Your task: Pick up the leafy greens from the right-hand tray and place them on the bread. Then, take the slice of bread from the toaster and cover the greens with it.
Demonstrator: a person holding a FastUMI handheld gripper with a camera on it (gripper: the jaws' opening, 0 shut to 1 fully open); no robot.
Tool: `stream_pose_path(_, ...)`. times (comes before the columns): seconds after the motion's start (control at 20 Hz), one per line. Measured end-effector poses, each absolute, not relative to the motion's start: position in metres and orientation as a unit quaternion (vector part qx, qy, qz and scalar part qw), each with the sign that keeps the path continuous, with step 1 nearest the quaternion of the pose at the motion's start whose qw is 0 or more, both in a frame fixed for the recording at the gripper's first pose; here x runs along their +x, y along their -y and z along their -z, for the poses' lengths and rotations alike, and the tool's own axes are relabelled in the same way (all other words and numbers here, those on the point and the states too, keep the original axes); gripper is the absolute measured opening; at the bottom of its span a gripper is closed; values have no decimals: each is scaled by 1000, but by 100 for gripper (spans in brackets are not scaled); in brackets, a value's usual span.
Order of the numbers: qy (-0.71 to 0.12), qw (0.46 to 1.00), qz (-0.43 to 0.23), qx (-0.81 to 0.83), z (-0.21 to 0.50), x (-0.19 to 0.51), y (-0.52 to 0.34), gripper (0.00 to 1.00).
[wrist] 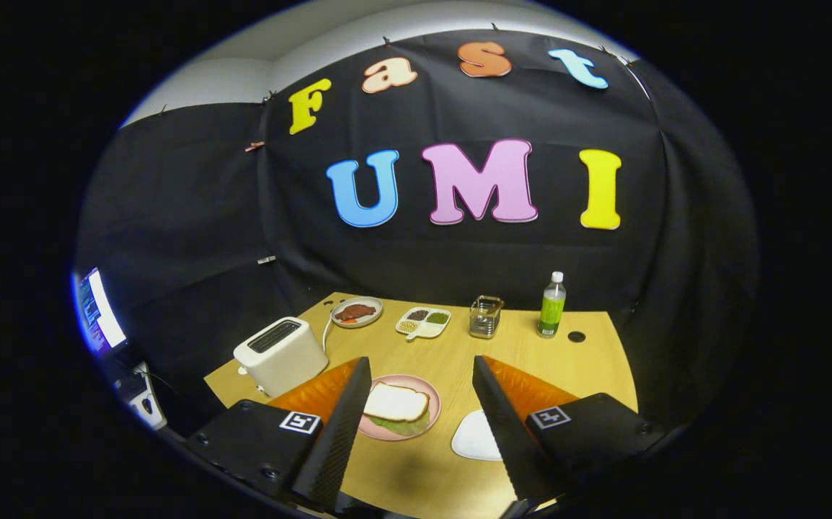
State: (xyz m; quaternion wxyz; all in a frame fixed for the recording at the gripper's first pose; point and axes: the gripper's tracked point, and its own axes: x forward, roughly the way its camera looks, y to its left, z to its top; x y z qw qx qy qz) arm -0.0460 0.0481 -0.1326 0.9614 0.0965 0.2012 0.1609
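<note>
At lower centre, the slice of bread (396, 402) covers the leafy greens (405, 426) on the pink plate (430, 404), lying between the fingers of the hand-held gripper (422, 404). Its fingers are spread, empty, raised above the counter (459, 346); the toaster (280, 355) sits left.

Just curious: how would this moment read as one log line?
gripper: open, empty | bread: covering greens on pink plate | toaster: slot looks empty | stage: sandwich assembled

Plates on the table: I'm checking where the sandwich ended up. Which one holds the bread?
The pink plate, between the open gripper's fingers: bread slice over leafy greens. The white plate beside it looks bare.
</note>
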Motion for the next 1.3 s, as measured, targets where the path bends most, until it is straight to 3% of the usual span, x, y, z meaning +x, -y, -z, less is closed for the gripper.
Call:
stream_pose_path(0.4,-115,981,-136,78,72,-88,-33,89)
stream_pose_path(0.85,-90,984,-148,39,54,-102,-46,87)
stream_pose_path(1.05,-93,985,-141,44,57,-103,-44,95)
stream_pose_path(1.3,-91,986,-132,50,55,-102,-39,96)
